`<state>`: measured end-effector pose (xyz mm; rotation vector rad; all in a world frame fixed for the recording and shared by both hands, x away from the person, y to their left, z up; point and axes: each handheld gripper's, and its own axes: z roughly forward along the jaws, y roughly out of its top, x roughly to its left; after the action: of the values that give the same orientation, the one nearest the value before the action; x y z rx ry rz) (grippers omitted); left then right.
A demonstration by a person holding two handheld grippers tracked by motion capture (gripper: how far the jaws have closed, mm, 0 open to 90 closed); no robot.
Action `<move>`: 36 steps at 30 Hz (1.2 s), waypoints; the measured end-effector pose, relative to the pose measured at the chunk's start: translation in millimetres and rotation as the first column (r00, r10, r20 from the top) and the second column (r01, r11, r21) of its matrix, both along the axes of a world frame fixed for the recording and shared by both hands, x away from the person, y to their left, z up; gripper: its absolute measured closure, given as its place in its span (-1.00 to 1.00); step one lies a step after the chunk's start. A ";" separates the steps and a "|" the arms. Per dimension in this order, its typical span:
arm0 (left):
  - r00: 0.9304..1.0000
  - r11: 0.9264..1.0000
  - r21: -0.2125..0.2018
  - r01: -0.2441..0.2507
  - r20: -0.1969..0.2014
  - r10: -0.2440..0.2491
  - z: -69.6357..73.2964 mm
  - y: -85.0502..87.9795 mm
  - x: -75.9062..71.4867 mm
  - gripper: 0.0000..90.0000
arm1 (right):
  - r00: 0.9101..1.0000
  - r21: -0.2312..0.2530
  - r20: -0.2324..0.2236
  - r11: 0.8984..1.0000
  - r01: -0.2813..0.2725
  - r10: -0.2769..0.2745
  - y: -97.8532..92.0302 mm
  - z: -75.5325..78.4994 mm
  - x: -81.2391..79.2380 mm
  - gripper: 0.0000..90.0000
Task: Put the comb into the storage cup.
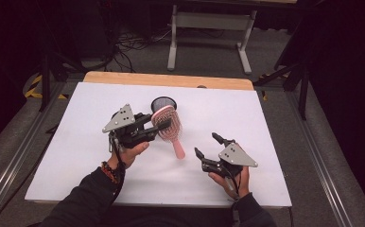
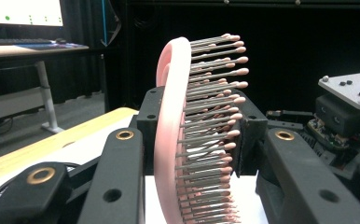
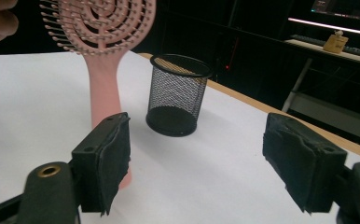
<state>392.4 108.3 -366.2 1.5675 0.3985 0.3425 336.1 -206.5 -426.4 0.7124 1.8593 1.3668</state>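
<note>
The left gripper [image 1: 164, 126] clamps the pink hairbrush [image 1: 169, 126] by its head, lifted just at 6 o'clock of the black mesh cup [image 1: 164, 103]. The right gripper [image 1: 208, 145] hangs empty, jaws spread — handover looks done, dropping the brush into the cup remains.

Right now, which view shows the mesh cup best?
The right gripper view: the mesh cup stands whole and upright on the white sheet, open rim and base plain. In the high view the cup is small, with the brush in front of its near side.
</note>
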 end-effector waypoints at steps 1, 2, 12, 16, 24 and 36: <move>1.000 1.000 0.001 -0.003 -0.003 0.003 0.4 1.0 0.7 0.41 | 1.000 -0.005 -0.002 1.000 0.007 -0.007 -3.8 -0.1 0.1 -0.48; 1.000 1.000 0.003 -0.006 0.000 0.006 1.1 2.0 1.5 0.42 | 1.000 -0.009 -0.005 1.000 0.005 -0.005 -5.2 0.1 0.3 -0.47; 1.000 1.000 0.022 -0.012 0.007 0.012 6.2 5.9 2.5 0.41 | 0.999 -0.013 0.002 0.999 0.047 -0.047 -28.7 0.4 -3.7 -0.54; 1.000 1.000 0.023 -0.018 0.016 0.018 11.0 7.7 2.8 0.41 | 0.998 -0.015 -0.008 0.997 0.069 -0.070 -37.6 -2.5 -3.5 -0.58; 0.999 0.999 0.038 -0.035 0.037 0.034 21.8 13.4 4.6 0.41 | 0.997 -0.041 -0.019 0.996 0.075 -0.076 -41.5 -6.2 -5.3 -0.70; 0.996 0.997 0.049 -0.056 0.069 0.052 39.5 21.0 7.5 0.41 | 0.997 -0.050 -0.032 0.996 0.071 -0.073 -35.9 -8.0 -5.2 -0.74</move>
<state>399.9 129.3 -326.7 1.5920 0.3825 0.4493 330.9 -242.4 -434.4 0.7741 1.8687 1.2670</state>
